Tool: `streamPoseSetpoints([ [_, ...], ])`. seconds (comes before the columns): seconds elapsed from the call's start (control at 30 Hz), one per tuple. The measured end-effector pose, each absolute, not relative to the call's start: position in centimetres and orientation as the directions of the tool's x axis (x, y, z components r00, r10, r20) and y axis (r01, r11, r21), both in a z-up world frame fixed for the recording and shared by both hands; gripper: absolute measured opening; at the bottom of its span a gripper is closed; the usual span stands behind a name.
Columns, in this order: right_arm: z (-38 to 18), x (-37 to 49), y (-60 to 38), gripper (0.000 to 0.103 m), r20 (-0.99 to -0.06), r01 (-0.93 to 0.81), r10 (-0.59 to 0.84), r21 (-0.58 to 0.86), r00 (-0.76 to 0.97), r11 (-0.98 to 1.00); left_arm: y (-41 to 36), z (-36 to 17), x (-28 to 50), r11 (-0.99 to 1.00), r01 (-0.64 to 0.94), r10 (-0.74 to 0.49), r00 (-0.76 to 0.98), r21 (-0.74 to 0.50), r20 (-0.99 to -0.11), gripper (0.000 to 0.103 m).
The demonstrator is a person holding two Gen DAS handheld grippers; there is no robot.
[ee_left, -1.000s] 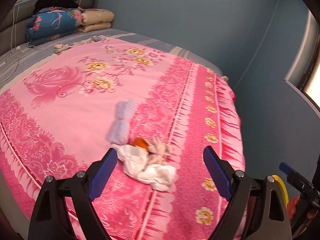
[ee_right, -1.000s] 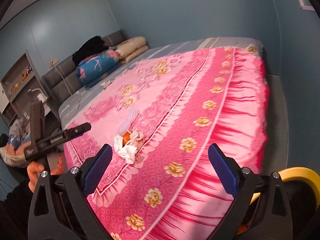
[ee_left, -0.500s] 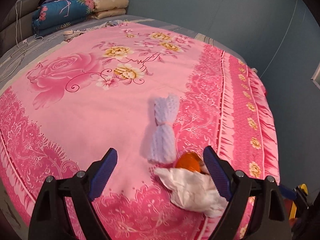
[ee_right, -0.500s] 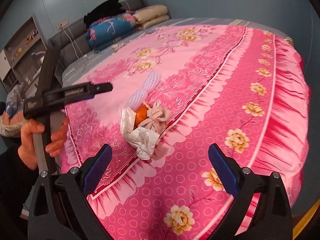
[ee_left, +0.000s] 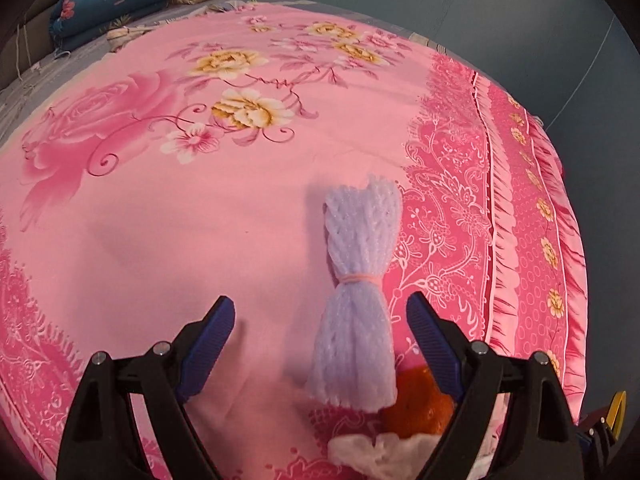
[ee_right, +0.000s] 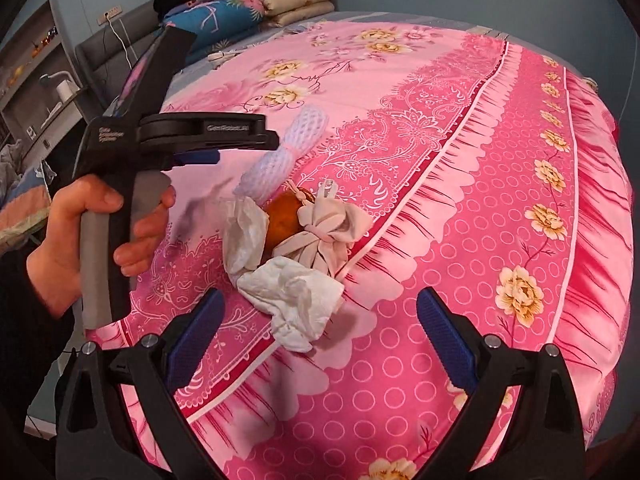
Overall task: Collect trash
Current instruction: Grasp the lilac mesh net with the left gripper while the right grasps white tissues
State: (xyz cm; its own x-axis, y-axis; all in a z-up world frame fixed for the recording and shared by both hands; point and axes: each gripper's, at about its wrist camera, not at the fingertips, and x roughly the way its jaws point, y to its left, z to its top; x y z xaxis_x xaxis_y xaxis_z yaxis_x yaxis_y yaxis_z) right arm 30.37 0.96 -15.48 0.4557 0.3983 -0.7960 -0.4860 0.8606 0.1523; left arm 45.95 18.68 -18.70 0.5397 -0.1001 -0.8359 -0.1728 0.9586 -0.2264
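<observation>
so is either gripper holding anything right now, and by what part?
Nothing held. Left gripper is open above the foam net; right gripper is open near the crumpled tissue.

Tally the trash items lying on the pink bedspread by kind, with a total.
Crumpled white tissues: 2
Foam fruit net, lavender: 1
Orange fruit: 1
Beige peel-like scrap: 1
Total: 5
</observation>
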Motion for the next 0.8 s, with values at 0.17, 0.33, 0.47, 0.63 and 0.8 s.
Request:
streamPoseSetpoints([
  [0.17,-16.4,31.5,2.2,0.09,-0.812,-0.492,0.391,0.15,0.433,0.857,17.0,-20.0,47.4,0.978,-0.107,-0.098,0.519,-0.179,-0.849,0.076],
  [0.33,-17.7,32.3,3.4,0.078,-0.836,-0.496,0.381,0.156,0.394,0.854,16.7,-21.4,48.3,0.98,-0.098,-0.102,0.495,-0.172,-0.863,0.049],
  [0.47,-18.5,32.6,4.1,0.059,-0.853,-0.502,0.375,0.16,0.364,0.85,17.3,-21.3,48.3,0.978,-0.109,-0.101,0.502,-0.179,-0.859,0.034],
  [0.63,-18.9,32.6,4.4,0.038,-0.863,-0.496,0.387,0.193,0.325,0.847,18.1,-21.1,47.5,0.967,-0.145,-0.111,0.506,-0.211,-0.855,0.027],
  [0.8,-18.8,32.1,4.5,0.022,-0.872,-0.495,0.378,0.192,0.31,0.848,18.5,-20.5,46.6,0.96,-0.164,-0.112,0.518,-0.227,-0.848,0.027],
])
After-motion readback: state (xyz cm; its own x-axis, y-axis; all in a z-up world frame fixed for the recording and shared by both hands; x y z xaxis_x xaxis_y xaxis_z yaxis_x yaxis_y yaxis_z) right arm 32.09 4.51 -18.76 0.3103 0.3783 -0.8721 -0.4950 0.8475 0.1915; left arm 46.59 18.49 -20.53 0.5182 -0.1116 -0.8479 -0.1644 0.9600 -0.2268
